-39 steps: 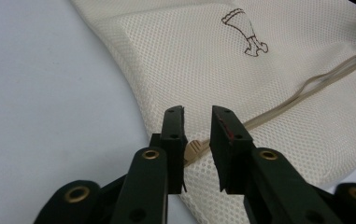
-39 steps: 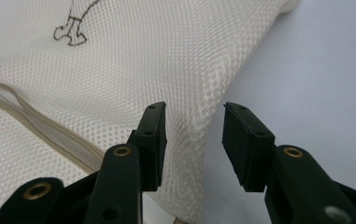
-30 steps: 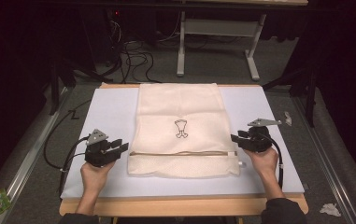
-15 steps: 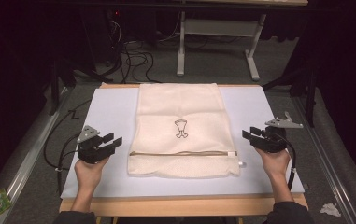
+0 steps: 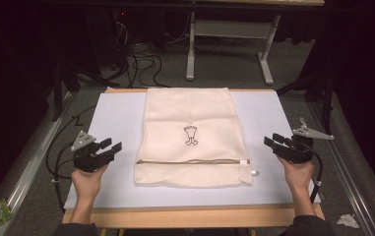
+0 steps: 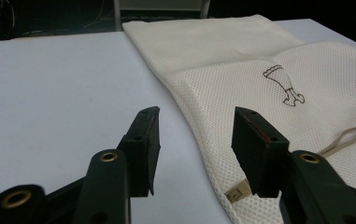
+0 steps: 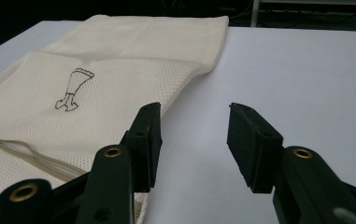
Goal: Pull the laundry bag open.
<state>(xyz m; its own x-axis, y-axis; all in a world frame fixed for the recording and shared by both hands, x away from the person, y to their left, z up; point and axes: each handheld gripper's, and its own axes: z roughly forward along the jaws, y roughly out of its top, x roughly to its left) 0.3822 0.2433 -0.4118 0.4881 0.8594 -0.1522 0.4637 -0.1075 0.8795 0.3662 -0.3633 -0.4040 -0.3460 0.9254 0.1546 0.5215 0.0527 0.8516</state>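
Hovering off the bag's (image 5: 192, 137) side edges, the left gripper (image 5: 110, 148) has just been opening, the right gripper (image 5: 271, 142) gapes empty; each should stay clear of the mesh.

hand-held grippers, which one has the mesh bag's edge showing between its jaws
The left hand-held gripper: the mesh bag edge shows between its open jaws. Between the right hand-held gripper jaws lies bare white board.

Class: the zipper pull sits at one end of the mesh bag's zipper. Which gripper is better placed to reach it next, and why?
Right gripper, probably: the zipper pull lies at the mesh bag's edge on its side, while the left gripper stands open beyond the opposite edge.
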